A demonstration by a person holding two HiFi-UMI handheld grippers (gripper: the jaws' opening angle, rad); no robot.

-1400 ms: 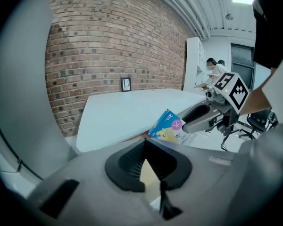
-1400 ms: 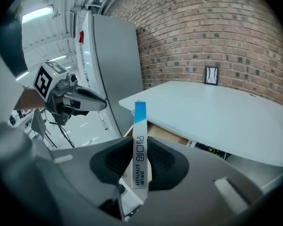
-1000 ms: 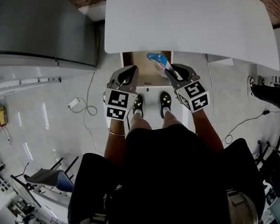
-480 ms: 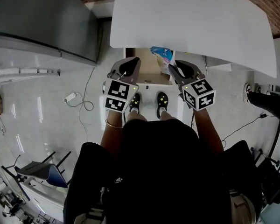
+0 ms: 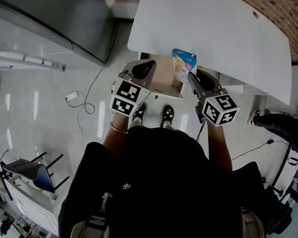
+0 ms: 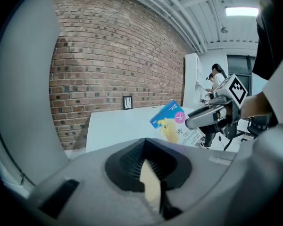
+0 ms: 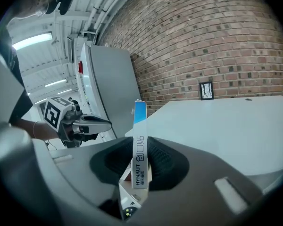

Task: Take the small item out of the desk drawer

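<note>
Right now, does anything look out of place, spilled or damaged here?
Nothing stands out. The desk drawer is open, as the task needs, and the right gripper holds the small blue-and-white box, which looks intact. The left gripper is shut and empty.

- The small box (image 7: 139,121) carries "HYNAUT" in dark capitals, printed lengthwise along its white narrow edge, which faces the right gripper view.
- Just above that brand name on the same edge stand three large Chinese characters, 创口贴; a line of finer characters beside "HYNAUT" is too small to read.
- The box's blue front face shows white lettering and a pink round badge in the left gripper view, both too blurred to read.
- The left gripper (image 5: 147,64) and right gripper (image 5: 191,76) each bear black-and-white square markers with no letters.
</note>
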